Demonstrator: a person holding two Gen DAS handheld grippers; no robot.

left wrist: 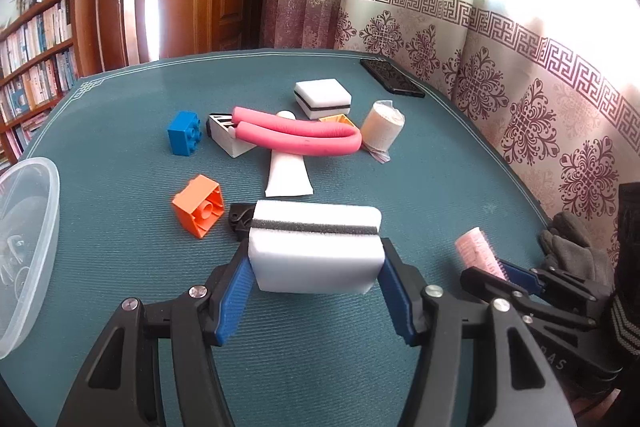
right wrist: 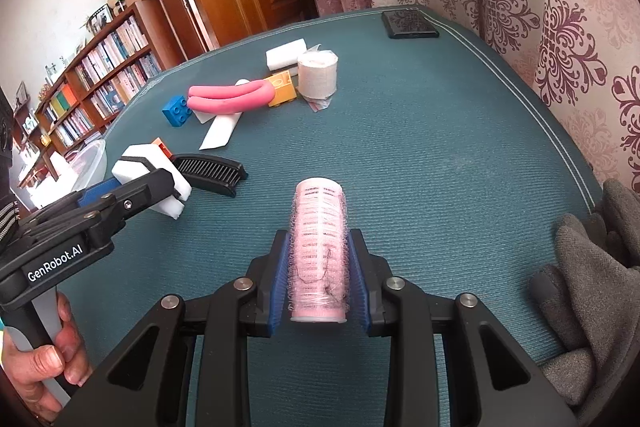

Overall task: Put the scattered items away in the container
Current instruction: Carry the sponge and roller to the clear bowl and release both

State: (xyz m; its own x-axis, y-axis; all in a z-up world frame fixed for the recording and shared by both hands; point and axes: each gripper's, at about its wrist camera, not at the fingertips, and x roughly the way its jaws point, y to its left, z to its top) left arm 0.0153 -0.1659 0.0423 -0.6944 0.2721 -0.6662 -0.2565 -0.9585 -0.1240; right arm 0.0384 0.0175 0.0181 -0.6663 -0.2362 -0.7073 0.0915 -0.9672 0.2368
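White sponge [left wrist: 316, 255] pinched in left gripper [left wrist: 314, 267], pink hair roller [right wrist: 319, 251] clamped lengthwise in right gripper [right wrist: 319, 269]. Clear container [left wrist: 24, 247] sits far left of left gripper. Swing left first, release over the opening, keep right clear.

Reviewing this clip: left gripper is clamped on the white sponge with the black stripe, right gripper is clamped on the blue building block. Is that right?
Not quite. The left gripper is clamped on the white sponge, but the right gripper holds a pink hair roller, as the right wrist view shows. The blue building block lies untouched on the table near the pink foam tube.
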